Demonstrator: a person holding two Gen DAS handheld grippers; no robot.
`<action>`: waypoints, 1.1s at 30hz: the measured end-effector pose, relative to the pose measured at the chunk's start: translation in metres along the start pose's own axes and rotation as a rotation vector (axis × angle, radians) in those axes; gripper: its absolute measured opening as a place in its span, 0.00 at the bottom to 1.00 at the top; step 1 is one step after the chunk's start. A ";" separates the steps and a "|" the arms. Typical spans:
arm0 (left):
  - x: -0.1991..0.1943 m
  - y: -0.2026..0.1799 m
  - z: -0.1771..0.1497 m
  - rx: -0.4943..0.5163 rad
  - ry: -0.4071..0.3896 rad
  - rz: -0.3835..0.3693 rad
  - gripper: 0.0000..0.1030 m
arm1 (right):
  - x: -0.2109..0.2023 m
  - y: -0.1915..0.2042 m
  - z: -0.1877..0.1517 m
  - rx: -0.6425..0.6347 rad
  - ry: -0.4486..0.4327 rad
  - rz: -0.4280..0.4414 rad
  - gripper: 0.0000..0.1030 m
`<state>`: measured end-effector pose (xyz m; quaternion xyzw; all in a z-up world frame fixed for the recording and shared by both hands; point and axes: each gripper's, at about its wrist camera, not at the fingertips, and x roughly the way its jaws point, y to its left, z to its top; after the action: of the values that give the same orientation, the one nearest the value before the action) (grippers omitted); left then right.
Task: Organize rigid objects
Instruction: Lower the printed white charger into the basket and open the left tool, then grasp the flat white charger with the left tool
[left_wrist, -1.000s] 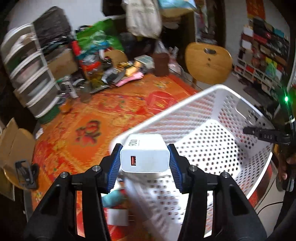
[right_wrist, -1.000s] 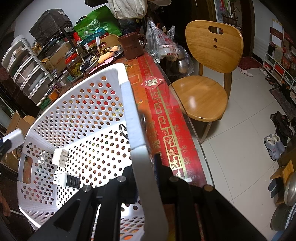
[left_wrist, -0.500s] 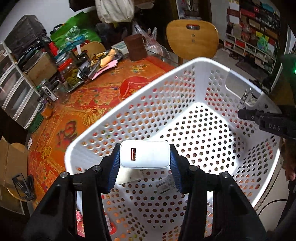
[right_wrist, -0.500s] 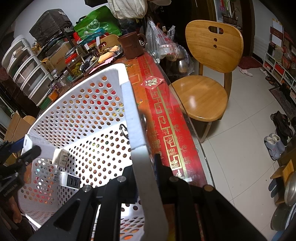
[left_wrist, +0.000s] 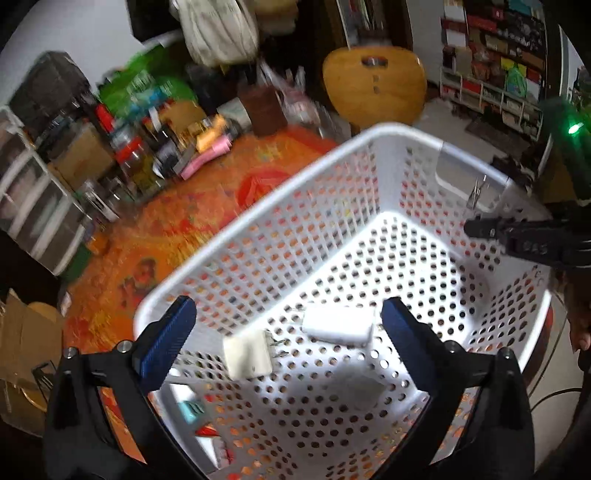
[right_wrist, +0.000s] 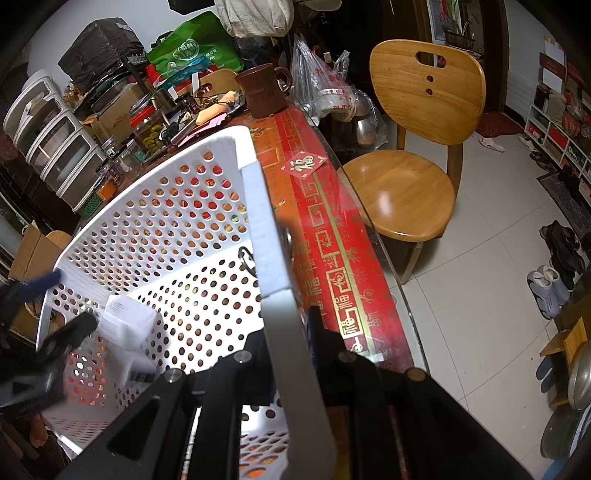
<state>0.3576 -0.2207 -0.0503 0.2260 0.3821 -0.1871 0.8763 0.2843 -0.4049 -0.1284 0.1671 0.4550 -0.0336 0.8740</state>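
A white perforated basket (left_wrist: 280, 236) stands on the orange tablecloth. My left gripper (left_wrist: 286, 328) is open and empty above its near end. Below it a white charger block (left_wrist: 338, 325) lies in the basket, beside a white plug adapter (left_wrist: 246, 355) with prongs. My right gripper (right_wrist: 291, 332) is shut on the basket's rim (right_wrist: 266, 236) at its right side. In the right wrist view the charger block (right_wrist: 127, 317) shows blurred on the basket floor, near my left gripper's fingers (right_wrist: 48, 280).
Jars, boxes and bags crowd the table's far end (left_wrist: 155, 147), with a brown mug (right_wrist: 264, 90). Plastic drawers (right_wrist: 55, 147) stand at the left. A wooden chair (right_wrist: 417, 155) stands beside the table's right edge. A white adapter (left_wrist: 188, 410) lies outside, under the basket's near end.
My left gripper moved over the basket, opened and let go of the white charger block, which dropped onto the basket floor. My right gripper kept its hold on the rim.
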 end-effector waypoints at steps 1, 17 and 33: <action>-0.005 0.003 -0.002 -0.013 -0.015 -0.004 0.97 | 0.000 0.000 0.000 0.000 0.001 0.000 0.12; -0.058 0.155 -0.153 -0.346 -0.043 0.148 0.99 | -0.001 -0.001 -0.001 -0.002 0.000 -0.012 0.12; 0.022 0.123 -0.221 -0.380 0.129 0.029 0.80 | -0.001 -0.002 0.000 -0.003 0.001 -0.011 0.12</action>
<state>0.3034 -0.0028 -0.1697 0.0739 0.4626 -0.0841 0.8795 0.2831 -0.4070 -0.1289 0.1635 0.4563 -0.0375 0.8739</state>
